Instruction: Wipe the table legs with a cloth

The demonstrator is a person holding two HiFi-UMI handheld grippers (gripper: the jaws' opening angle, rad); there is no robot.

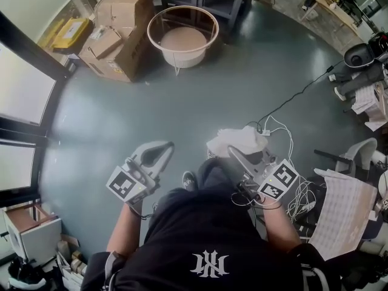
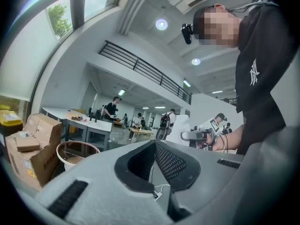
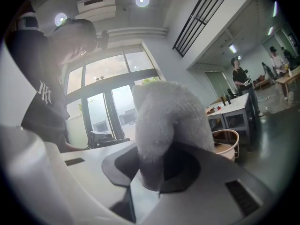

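Grey-green floor (image 1: 200, 96) spreads below me, a round basket (image 1: 183, 36) and cardboard boxes (image 1: 118, 32) well ahead, while my right gripper (image 1: 235, 152) pinches the white cloth (image 1: 239, 139) up off the floor and my left gripper (image 1: 160, 151), nearby, has its tips together on nothing.

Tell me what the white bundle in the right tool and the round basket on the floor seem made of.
The cloth in the right tool looks like terry towelling: fluffy, matte nap. The basket seems white plastic, with ribbed walls; its thin brown rim could be wood or metal.
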